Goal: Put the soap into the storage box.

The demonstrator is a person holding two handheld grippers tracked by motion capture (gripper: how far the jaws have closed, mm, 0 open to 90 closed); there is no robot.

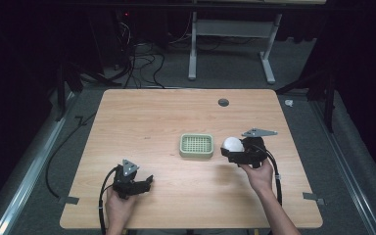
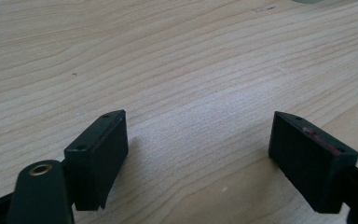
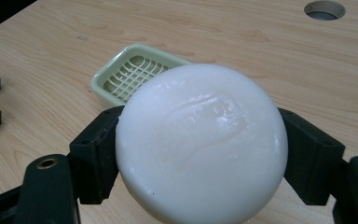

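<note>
We are in a lab or test studio, not a home. Our wooden counter [image 1: 176,117] stands on grey carpet, ringed by black curtains [image 1: 362,44]. At the top left of the high view, cables [image 1: 142,58] tangle on the floor; at top centre stands a bare metal desk frame [image 1: 230,44].

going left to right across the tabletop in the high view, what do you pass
left gripper → green soap dish → white soap bar → right gripper, whose body and hand lie to the right of the soap bar it clamps
</note>
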